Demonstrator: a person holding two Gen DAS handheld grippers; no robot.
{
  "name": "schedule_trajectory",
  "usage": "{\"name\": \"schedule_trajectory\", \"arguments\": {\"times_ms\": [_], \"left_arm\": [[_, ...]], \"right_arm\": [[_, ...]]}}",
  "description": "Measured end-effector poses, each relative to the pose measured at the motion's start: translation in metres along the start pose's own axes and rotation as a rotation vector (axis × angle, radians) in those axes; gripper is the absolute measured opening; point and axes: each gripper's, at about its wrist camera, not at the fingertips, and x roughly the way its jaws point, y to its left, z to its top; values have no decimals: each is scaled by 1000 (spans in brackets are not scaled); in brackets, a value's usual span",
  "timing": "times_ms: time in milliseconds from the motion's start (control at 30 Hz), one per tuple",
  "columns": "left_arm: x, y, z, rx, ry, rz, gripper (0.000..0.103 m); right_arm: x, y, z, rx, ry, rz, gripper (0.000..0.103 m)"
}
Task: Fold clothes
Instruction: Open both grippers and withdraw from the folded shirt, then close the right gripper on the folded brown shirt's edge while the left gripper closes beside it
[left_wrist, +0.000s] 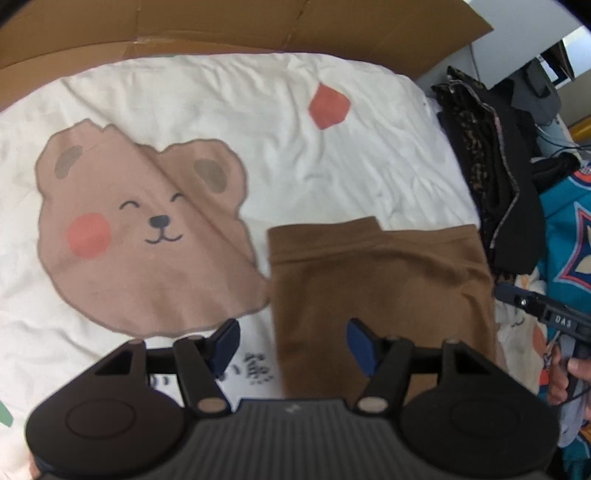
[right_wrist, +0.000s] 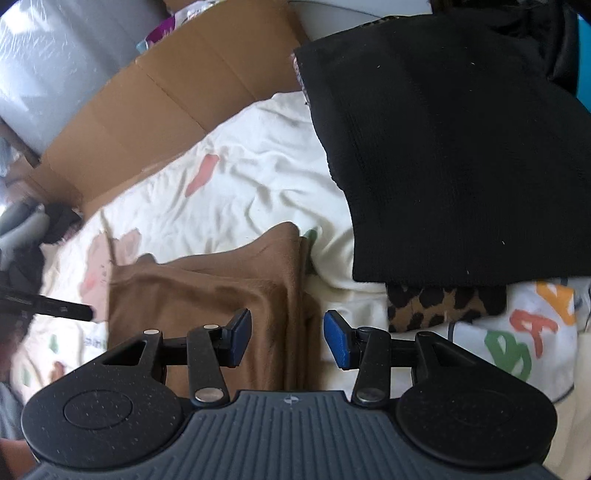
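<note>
Both the left gripper (left_wrist: 291, 345) and right gripper (right_wrist: 286, 338) hover with jaws apart and empty over a folded brown garment (left_wrist: 380, 291), smooth and rectangular, lying on the white bear-print sheet (left_wrist: 221, 110) beside stacked dark clothes (left_wrist: 491, 177).

From my left wrist view, the brown garment (left_wrist: 380, 291) runs under the gripper body, its near end hidden. A teal jersey (left_wrist: 569, 229) is cut off by the right edge. In my right wrist view, the leopard-print cloth (right_wrist: 436, 306) lies mostly buried beneath a black garment (right_wrist: 443, 158); the far left is smeared, unreadable.
</note>
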Motion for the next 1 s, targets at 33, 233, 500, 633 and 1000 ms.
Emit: {"name": "schedule_trajectory", "arguments": {"times_ms": [33, 233, 500, 633, 1000], "left_arm": [[1, 3, -1, -5, 0, 2, 67], [11, 17, -9, -83, -2, -58, 67], [21, 14, -13, -66, 13, -68, 67], [28, 14, -9, -76, 11, -64, 67], [35, 10, -5, -75, 7, -88, 67]], "right_arm": [[4, -1, 0, 11, 8, 9, 50], [19, -1, -7, 26, 40, 19, 51], [36, -19, -11, 121, 66, 98, 58], [42, -21, -7, 142, 66, 142, 53], [38, -33, -2, 189, 68, 237, 33]]}}
